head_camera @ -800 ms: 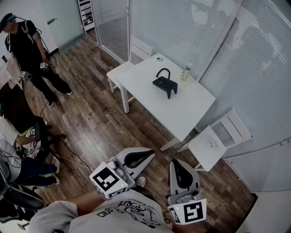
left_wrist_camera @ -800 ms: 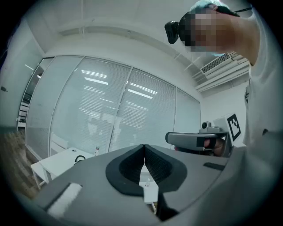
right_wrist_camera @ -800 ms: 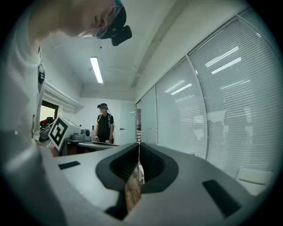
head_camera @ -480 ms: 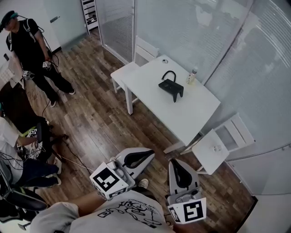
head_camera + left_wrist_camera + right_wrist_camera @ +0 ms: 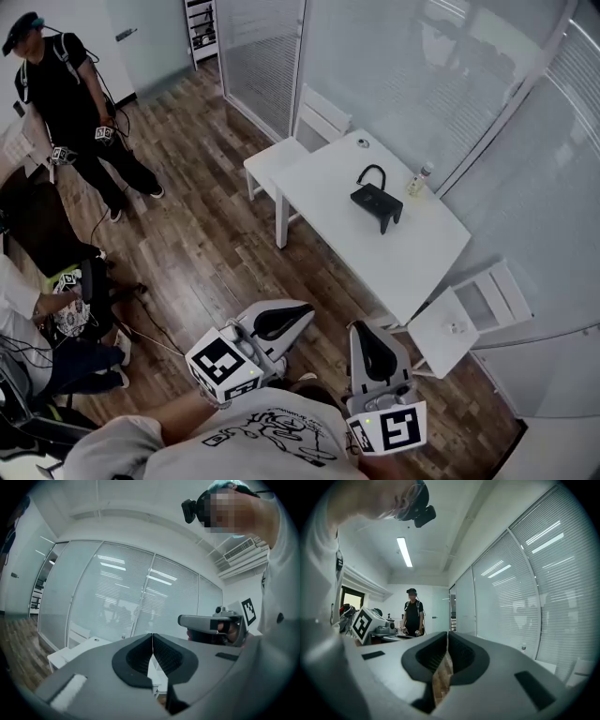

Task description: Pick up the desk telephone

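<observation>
The black desk telephone (image 5: 377,202), with its curled cord arching up behind it, sits on a white table (image 5: 347,230) across the room in the head view. My left gripper (image 5: 298,311) and right gripper (image 5: 364,335) are held close to my body, far short of the table. Both are shut with nothing between the jaws. In the left gripper view the left gripper (image 5: 152,637) points level toward the glass wall, with the table (image 5: 79,647) low at the left. The right gripper (image 5: 447,637) looks level down the room.
A small bottle (image 5: 415,183) stands on the table beside the phone. White chairs stand at its far end (image 5: 314,117) and near right corner (image 5: 464,319). Glass partitions (image 5: 422,84) run behind. A person in black (image 5: 70,94) stands at the left; another sits below (image 5: 37,328).
The view has shifted: the table and telephone have slid right and lower in the head view. Both grippers stay shut and in the same place near my body.
</observation>
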The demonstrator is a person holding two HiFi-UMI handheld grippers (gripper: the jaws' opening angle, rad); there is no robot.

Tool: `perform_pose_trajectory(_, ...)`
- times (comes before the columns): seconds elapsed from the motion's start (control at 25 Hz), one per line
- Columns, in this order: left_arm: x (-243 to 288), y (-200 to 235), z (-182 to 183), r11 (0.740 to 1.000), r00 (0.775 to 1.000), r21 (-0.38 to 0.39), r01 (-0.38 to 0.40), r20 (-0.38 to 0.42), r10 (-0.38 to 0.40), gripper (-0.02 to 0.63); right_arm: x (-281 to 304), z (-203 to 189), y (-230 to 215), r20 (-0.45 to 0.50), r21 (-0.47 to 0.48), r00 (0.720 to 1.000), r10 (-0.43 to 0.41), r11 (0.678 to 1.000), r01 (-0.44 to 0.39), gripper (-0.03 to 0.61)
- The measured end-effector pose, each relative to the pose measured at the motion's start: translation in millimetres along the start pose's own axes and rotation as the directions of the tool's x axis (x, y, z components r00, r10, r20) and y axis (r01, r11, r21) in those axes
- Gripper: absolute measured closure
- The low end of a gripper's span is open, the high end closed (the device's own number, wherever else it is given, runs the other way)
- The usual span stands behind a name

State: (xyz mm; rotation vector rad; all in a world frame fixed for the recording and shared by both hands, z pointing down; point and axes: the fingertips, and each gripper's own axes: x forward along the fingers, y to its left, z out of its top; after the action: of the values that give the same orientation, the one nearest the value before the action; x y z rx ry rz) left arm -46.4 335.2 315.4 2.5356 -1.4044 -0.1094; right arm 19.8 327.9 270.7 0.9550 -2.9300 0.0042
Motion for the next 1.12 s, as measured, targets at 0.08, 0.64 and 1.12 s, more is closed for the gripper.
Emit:
perform_pose_trajectory(0.08,2,9,1,1.0,1.0,-0.015,0.002,0.0,-0.002,0.61,10,-5,-4,-0.021,0.018,1.0,-0.004,1.0,0.005,0.568)
perform_pose_trajectory(0.64,119,47,3,0.998,0.998,-0.013,0.062,-0.03,-0.062,0.609,52,-24,-117,-0.025,0.065,0.997,-0.077,0.995,0.079,0.568)
perform_pose_trajectory(1.12,267,62,32,0.994,0.994,0.029,0.102,-0.04,-0.1,0.611,82,-14,-262,0.002,0.073,0.994,-0.113,0.991,0.113,0.568)
